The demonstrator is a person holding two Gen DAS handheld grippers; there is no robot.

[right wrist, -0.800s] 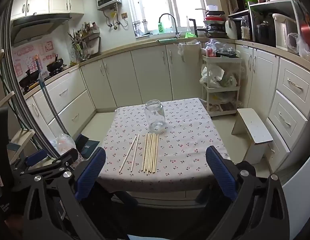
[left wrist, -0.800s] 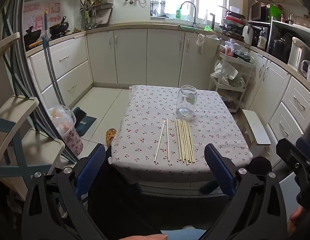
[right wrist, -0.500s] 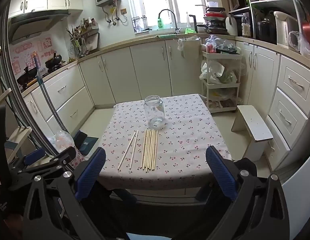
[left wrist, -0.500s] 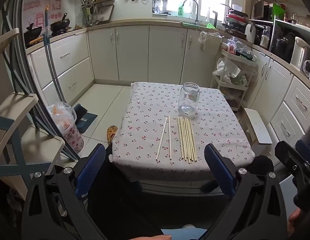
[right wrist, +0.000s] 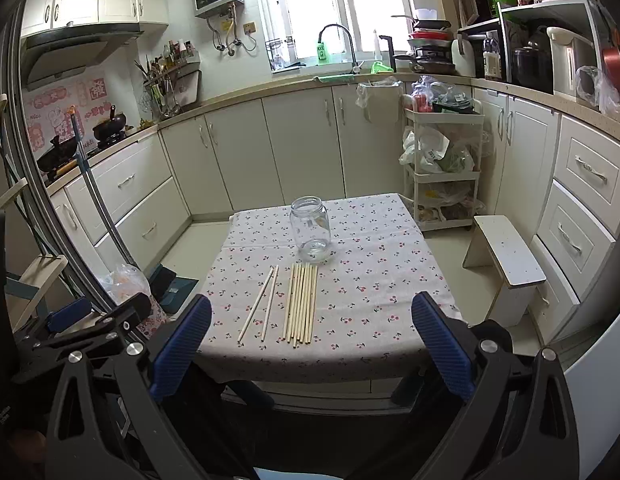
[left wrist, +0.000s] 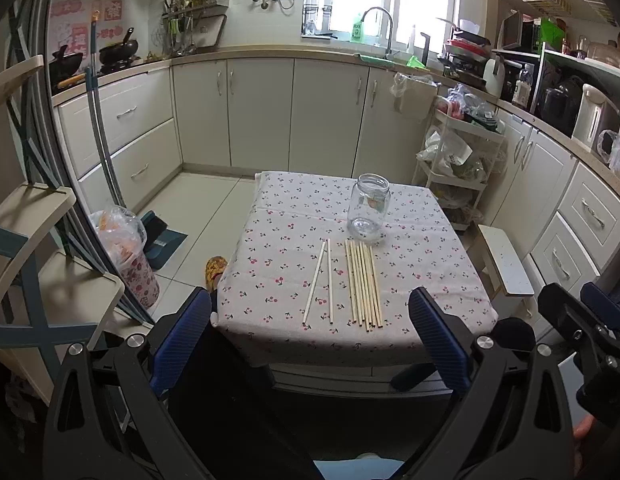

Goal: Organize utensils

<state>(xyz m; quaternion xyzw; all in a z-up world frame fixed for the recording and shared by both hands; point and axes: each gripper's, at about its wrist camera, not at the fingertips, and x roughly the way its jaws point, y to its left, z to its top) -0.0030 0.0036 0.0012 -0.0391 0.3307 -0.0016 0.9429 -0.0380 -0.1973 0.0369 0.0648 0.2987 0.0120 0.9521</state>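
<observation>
The chopsticks [left wrist: 363,283] lie flat on the table [left wrist: 430,280], a tight bundle of tan ones side by side with their far tips just short of the glass jar [left wrist: 368,211]; laid parallel like this they offer long thin shafts that a two-finger grip can pinch across. To the left of the bundle a paler pair [left wrist: 321,280] lies apart from it, the two sticks close together at the far end and spreading toward the near edge. The jar stands upright and open-mouthed just beyond the sticks, toward the far middle of the cherry-print cloth, which reads as the place meant to receive them, though nothing is in it yet

The left gripper [left wrist: 310,336] hangs short of the near table edge with its blue-padded jaws spread wide and nothing between them. The right gripper [right wrist: 310,336] sits the same way, jaws wide apart and empty, also well short of the sticks. I judge no stick has been lifted so far

A white stool [right wrist: 506,252] stands on the floor to the right of the table
</observation>
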